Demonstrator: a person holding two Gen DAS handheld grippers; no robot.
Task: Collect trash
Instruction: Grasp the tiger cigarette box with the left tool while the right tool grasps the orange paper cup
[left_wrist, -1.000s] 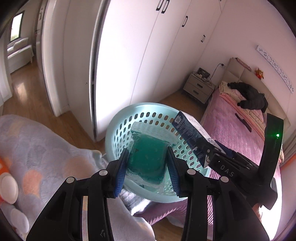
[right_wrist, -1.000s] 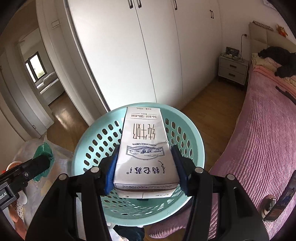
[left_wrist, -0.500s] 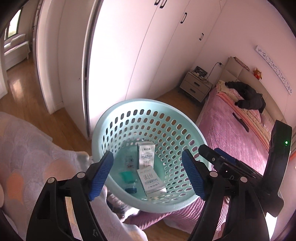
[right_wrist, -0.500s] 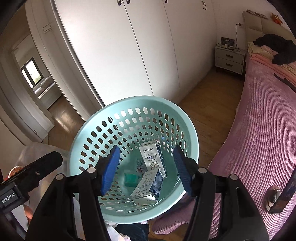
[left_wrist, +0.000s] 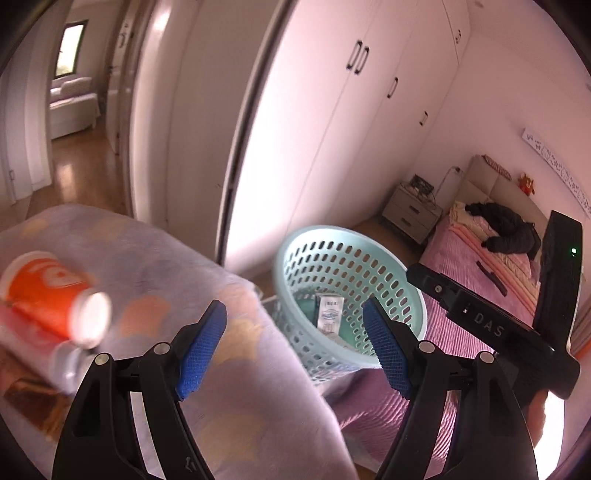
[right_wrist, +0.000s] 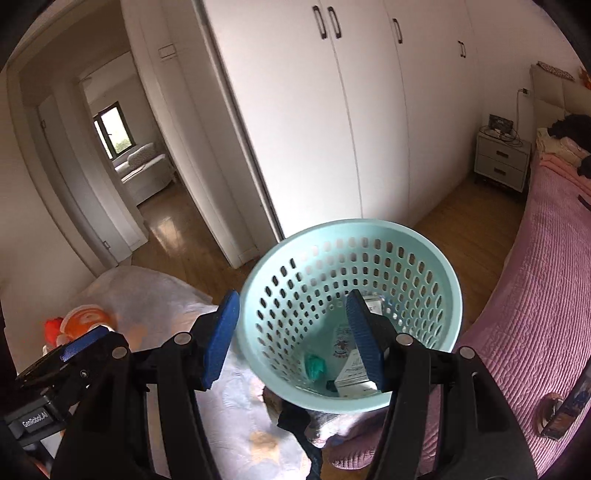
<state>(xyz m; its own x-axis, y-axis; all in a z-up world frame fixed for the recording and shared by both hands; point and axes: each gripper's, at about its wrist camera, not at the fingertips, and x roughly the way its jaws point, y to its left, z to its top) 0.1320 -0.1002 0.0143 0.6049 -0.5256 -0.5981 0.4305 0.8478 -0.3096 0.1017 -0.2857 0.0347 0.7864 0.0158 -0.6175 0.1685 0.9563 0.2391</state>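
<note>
A pale turquoise perforated basket (right_wrist: 351, 317) sits at the edge of a pink bed (right_wrist: 535, 295), holding milk cartons (right_wrist: 354, 373) and a crumpled green wrapper (right_wrist: 314, 365). Both the left gripper (left_wrist: 295, 354) and right gripper (right_wrist: 291, 339) have blue pads spread apart and empty. An orange cup (left_wrist: 48, 291) lies blurred on a pastel blanket (left_wrist: 229, 387) to the left

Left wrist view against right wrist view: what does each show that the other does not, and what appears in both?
Only the left wrist view shows the wall banner and the right claw's body from the side. Only the right wrist view shows the crumpled green wrapper inside the basket and the doorway's light switch. Both show the teal basket holding a carton, the orange cup, wardrobe, nightstand and pink bed.
</note>
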